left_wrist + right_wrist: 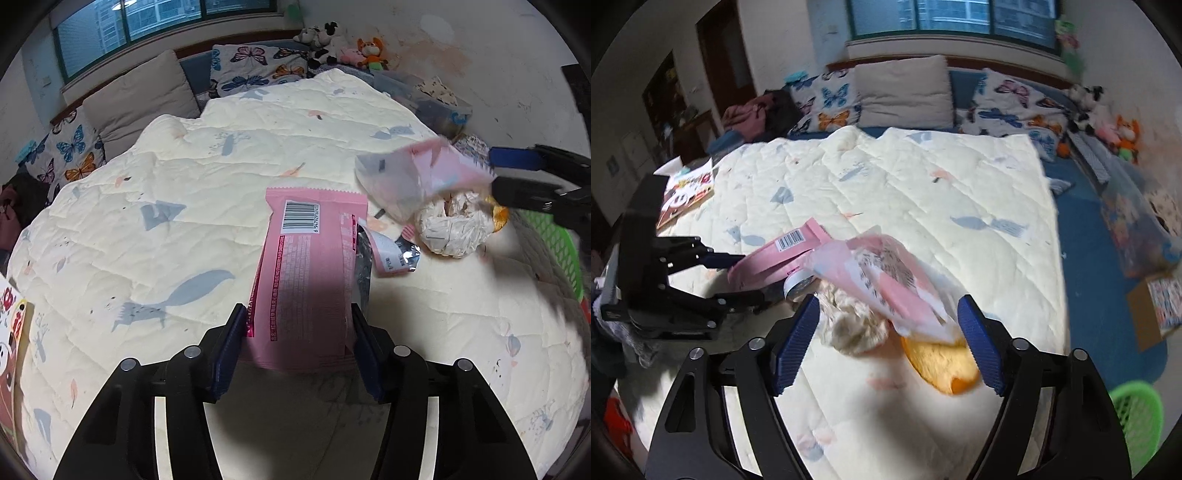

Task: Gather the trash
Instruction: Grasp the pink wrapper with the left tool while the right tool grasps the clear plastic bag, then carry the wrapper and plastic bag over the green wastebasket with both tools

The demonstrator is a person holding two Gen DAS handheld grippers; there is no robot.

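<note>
Two grippers are working over a bed covered by a cream quilt (229, 236) printed with pale blue fish.

The left gripper (299, 332) is clamping a pink wrapper (310, 280) between its two pads, one pad pressing on each long edge. The wrapper is sticking straight forward from the gripper, barcode side up, with its far crimped end lying over the quilt. In the right wrist view the same wrapper (775, 258) is seen edge-on, bowed between the left gripper's fingers.

The right gripper (890, 343) is standing wide open, its blue ribbed pads well apart. A pink and clear plastic bag (886, 284) is lying in the gap between them, blurred, with its near corner just beside the right-hand pad; whether that pad is touching the bag cannot be told. In the left wrist view the bag (417, 177) is appearing at the tips of the right gripper (493, 173), lifted above the other trash, and whether the fingers are pinching it there is not clear.

Under the bag a crumpled white paper wad (849, 328) is resting on the quilt, touching an orange peel (942, 369) on its right. A small torn silver and pink packet (391, 251) is lying just beside the held wrapper, between it and the paper wad (450, 225).

A green basket (1137, 417) is sitting off the bed's near corner, to the right of the right gripper. Butterfly pillows (255, 66) and a plain grey pillow (905, 92) are lining the head of the bed.
</note>
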